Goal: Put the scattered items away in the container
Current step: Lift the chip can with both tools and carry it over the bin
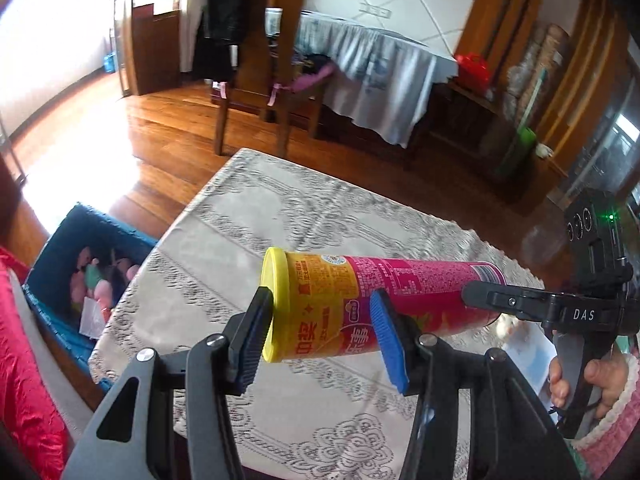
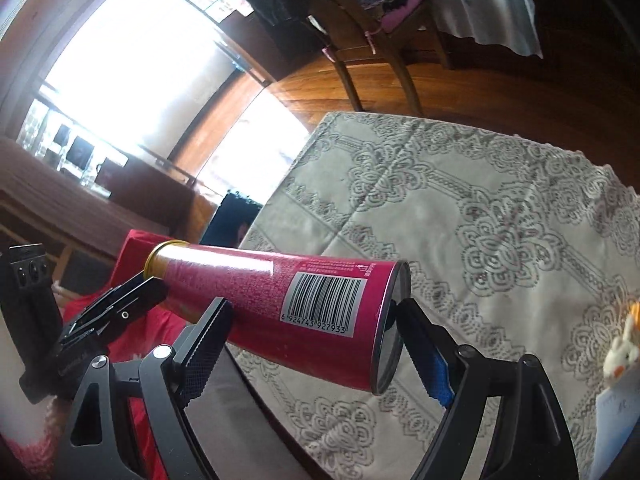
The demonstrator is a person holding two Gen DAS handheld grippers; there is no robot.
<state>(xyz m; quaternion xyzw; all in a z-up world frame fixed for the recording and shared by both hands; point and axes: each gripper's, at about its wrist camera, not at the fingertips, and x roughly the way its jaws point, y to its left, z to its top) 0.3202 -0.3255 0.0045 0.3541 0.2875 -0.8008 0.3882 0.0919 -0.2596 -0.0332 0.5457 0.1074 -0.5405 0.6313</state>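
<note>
Canister handover above the bench, both tongs at one tube.

One pink chip canister (image 1: 360, 300) is held level over the lace-covered bench (image 1: 248, 216), mid-frame in both views; the left tongs (image 1: 320, 340) straddle its yellow-lidded end, the right tongs (image 2: 316, 328) its metal-bottomed end, each pair parted round the tube, and firm clamping cannot be told. One grip should be secured before the other is released. One blue container (image 1: 52, 252), lower left of the left view, already holds several soft items. One small plush toy (image 2: 620, 352) and one paper sheet are seen at the right edge.
</note>
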